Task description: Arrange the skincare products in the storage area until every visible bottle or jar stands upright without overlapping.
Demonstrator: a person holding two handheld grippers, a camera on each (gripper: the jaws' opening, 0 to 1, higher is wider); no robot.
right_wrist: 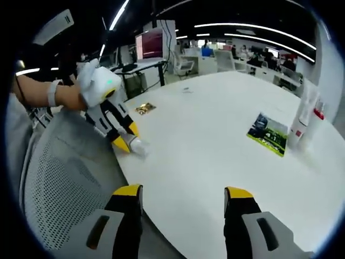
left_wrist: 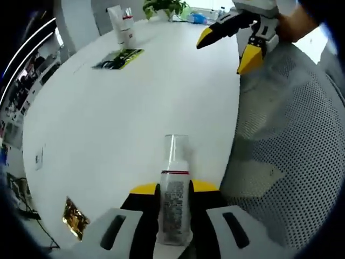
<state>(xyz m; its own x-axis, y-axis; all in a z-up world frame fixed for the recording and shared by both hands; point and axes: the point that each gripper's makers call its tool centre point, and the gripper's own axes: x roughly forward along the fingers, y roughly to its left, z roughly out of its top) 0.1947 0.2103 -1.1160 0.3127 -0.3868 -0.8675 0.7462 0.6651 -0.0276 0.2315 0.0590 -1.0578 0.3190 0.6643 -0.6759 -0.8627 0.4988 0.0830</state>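
Observation:
My left gripper (left_wrist: 173, 189) is shut on a small bottle (left_wrist: 174, 199) with a clear cap, a red band and a printed label, held over the near edge of the white round table (left_wrist: 135, 118). From the right gripper view the same left gripper (right_wrist: 126, 141) holds the bottle (right_wrist: 136, 144) at the table edge. My right gripper (right_wrist: 183, 195) stands open with nothing between its jaws, above the table edge; in the left gripper view it (left_wrist: 229, 49) hangs open at the upper right. Two white tubes (left_wrist: 122, 26) stand upright at the far side, again as tubes (right_wrist: 305, 116).
A green and black leaflet (left_wrist: 118, 58) lies flat near the tubes, seen again as a leaflet (right_wrist: 268, 134). A gold packet (left_wrist: 75, 218) lies at the table edge. A grey mesh chair (left_wrist: 291, 140) stands beside the table. A potted plant (left_wrist: 166, 7) is at the back.

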